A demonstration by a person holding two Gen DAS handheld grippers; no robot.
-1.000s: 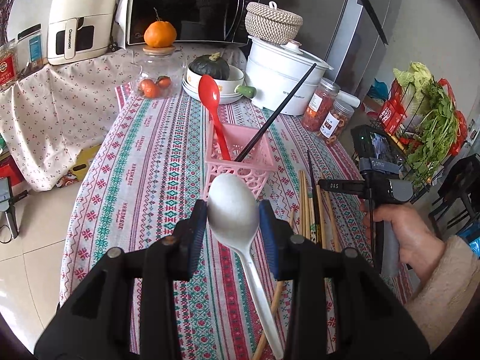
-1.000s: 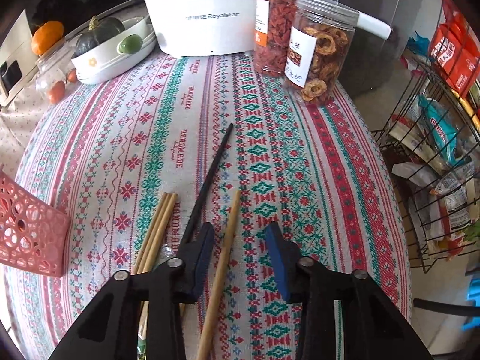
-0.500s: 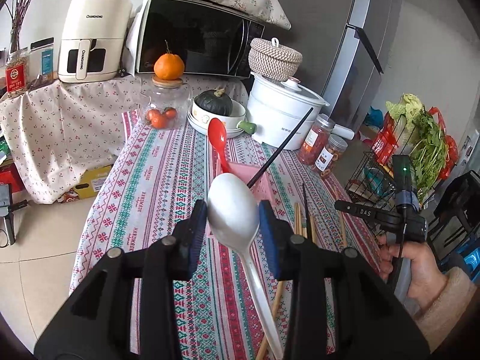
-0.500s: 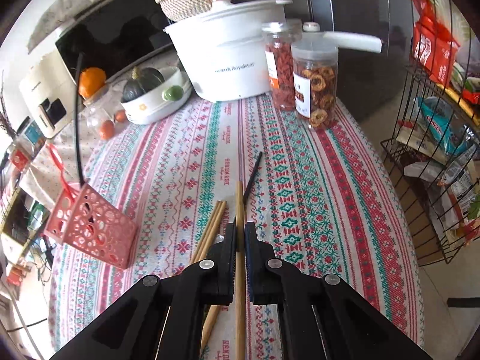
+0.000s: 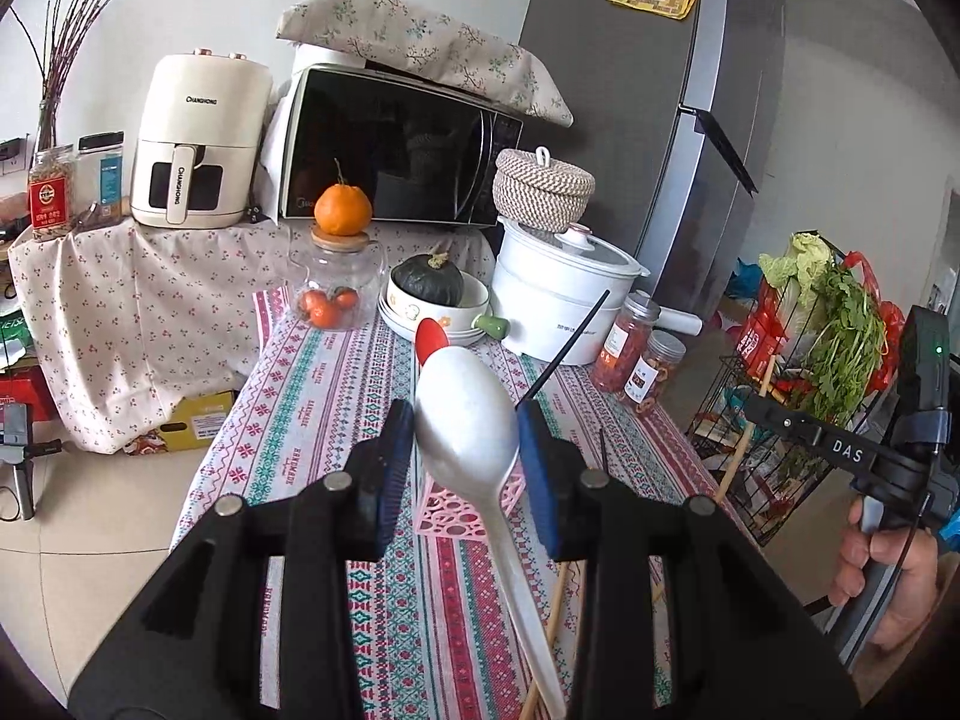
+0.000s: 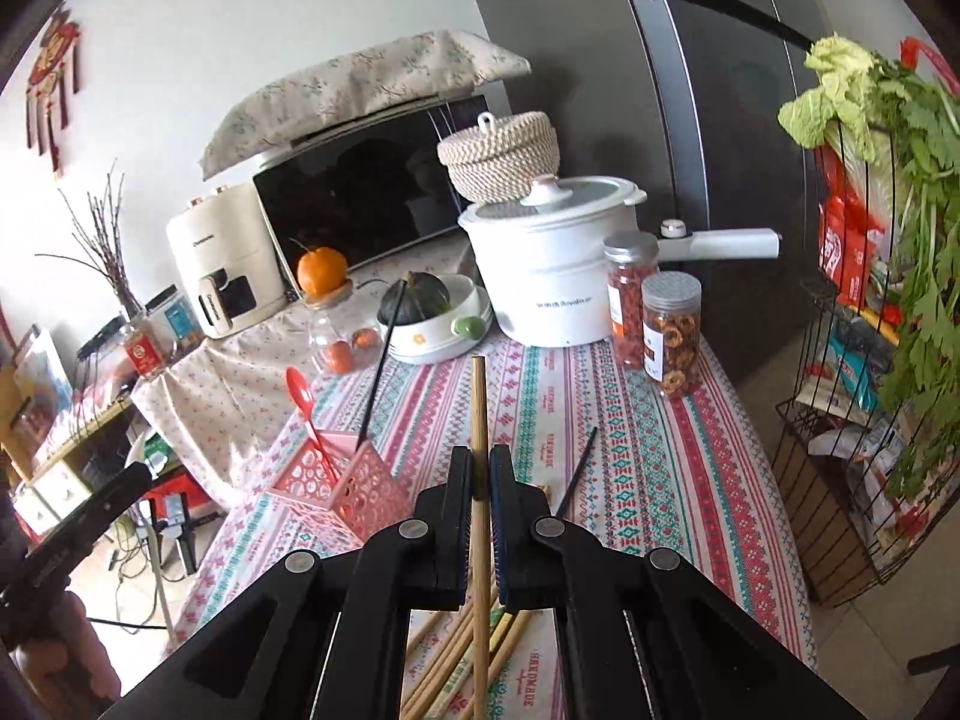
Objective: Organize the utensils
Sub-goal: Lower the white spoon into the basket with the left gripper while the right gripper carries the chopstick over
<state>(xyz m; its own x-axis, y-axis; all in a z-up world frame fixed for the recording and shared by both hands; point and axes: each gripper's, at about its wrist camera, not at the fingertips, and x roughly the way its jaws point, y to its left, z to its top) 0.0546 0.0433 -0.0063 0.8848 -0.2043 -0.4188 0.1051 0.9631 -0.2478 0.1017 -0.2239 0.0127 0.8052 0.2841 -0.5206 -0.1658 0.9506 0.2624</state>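
Currently left gripper (image 5: pixel 467 443) is clamping white spoon (image 5: pixel 474 450) above pink basket (image 6: pixel 336 483); right gripper (image 6: pixel 478 510) is pinching 1 bamboo chopstick (image 6: pixel 479 420) beside it.

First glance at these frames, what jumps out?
The white spoon clamped in the left gripper, held above the striped tablecloth, fills the left wrist view. In the right wrist view, the right gripper pinches one bamboo chopstick upright. Behind and left of it, the pink basket holds a red spoon and a black chopstick.
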